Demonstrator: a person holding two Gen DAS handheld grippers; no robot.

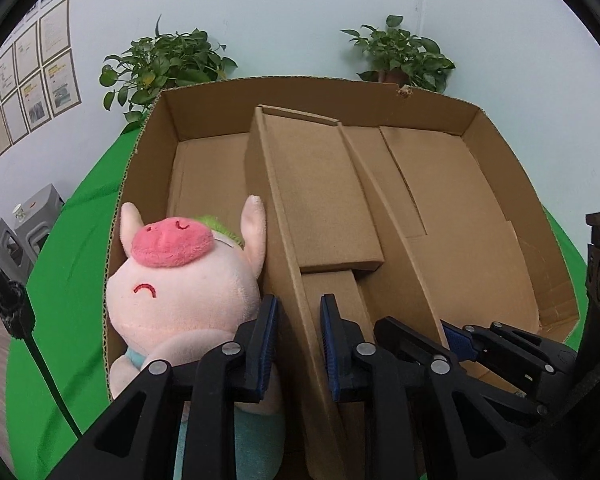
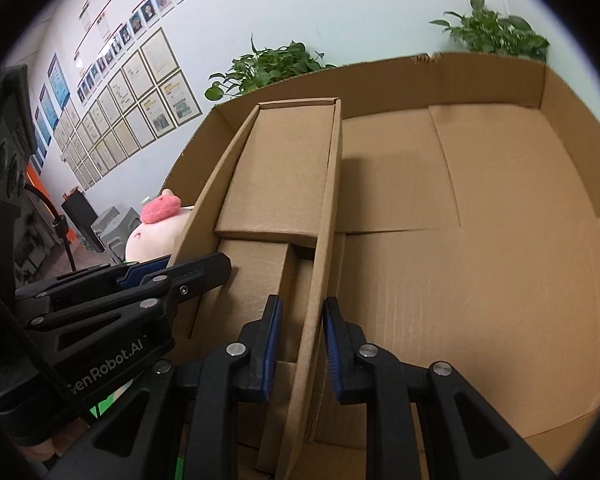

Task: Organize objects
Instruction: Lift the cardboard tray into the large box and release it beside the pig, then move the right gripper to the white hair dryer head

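A large open cardboard box [image 1: 260, 84] [image 2: 380, 68] sits on a green cloth. Inside it is a narrow open cardboard tray [image 1: 320, 192] [image 2: 280, 168], lying lengthwise. My left gripper [image 1: 300, 312] [image 2: 196, 262] is shut on the tray's left long wall near its close end. The tray's right long wall runs between the blue pads of my right gripper [image 2: 302, 312] [image 1: 414, 322], which is shut on it. A pink plush pig [image 1: 180, 280] [image 2: 156, 232] stands in the big box, wedged between its left wall and the tray, touching my left gripper's outer finger.
The big box's floor to the right of the tray [image 2: 480, 260] holds only flat cardboard flaps. Two potted plants [image 1: 168, 60] [image 1: 400, 56] stand behind the box against the wall. Green cloth [image 1: 72, 280] covers the table; grey stools [image 1: 20, 232] stand beyond its left edge.
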